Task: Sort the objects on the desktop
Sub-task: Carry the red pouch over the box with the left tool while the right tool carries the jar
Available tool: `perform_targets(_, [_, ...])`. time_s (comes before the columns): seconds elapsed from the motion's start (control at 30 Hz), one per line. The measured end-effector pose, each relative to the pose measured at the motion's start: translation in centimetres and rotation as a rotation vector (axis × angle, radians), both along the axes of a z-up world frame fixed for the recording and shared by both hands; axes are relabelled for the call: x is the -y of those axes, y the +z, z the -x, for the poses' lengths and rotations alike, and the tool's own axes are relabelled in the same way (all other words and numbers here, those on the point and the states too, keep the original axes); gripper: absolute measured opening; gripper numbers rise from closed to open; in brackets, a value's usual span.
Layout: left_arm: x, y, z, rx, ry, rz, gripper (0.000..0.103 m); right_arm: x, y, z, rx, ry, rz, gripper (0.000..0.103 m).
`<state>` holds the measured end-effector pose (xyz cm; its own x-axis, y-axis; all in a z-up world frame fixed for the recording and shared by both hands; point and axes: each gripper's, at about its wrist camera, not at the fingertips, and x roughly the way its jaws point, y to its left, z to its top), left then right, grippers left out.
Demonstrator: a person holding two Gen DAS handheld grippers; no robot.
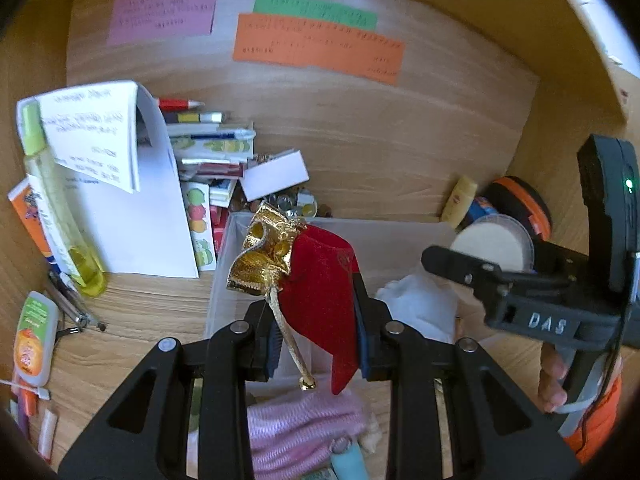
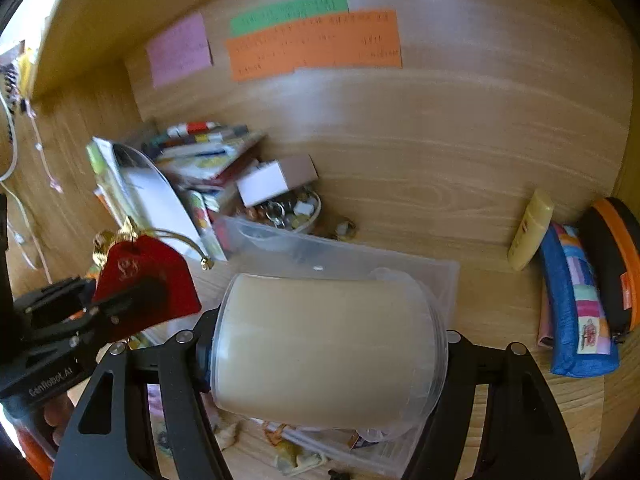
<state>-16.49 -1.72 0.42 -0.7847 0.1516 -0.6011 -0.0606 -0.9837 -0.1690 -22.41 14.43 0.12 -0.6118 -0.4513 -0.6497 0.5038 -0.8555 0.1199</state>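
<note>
My left gripper (image 1: 316, 340) is shut on a red velvet pouch (image 1: 320, 292) with a gold top and gold cord, held above a clear plastic bin (image 1: 224, 280). The pouch (image 2: 148, 280) and left gripper (image 2: 116, 308) also show at the left of the right wrist view. My right gripper (image 2: 324, 356) is shut on a round clear container of cream-coloured pads (image 2: 320, 344), held over the same bin (image 2: 400, 264). In the left wrist view the right gripper (image 1: 460, 264) holds that container (image 1: 492, 244) at the right.
A pile of papers, books and pens (image 1: 132, 184) fills the back left. A white box (image 1: 276, 174) lies over a bowl of trinkets (image 2: 288, 212). A yellow tube (image 2: 530, 228), blue pencil case (image 2: 576, 304) and black-orange case (image 2: 616, 264) stand right. Pink knit item (image 1: 300, 428) lies in the bin.
</note>
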Motion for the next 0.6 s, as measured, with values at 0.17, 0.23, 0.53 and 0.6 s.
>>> perform_targets(0.17, [-0.2,-1.2,2.3,0.043,0.004,0.008,0.028,0.8,-2.1,1.0,0.038,-0.008,-0.047,0.067])
perform_targets(0.23, [-0.4,-1.8,3.1,0.06,0.002,0.013,0.028,0.9,-2.7,1.3,0.041,-0.011,-0.067,0.067])
perform_targets(0.53, [-1.0,-3.9,4.9,0.133,-0.004,0.019,0.028,1.1,-4.4,2.4,0.054,-0.041,-0.13,0.067])
perform_targets(0.6, [-1.1,-4.2,4.9,0.142,-0.008,0.015,0.028,1.4,-4.5,2.4,0.045,-0.047,-0.156,0.067])
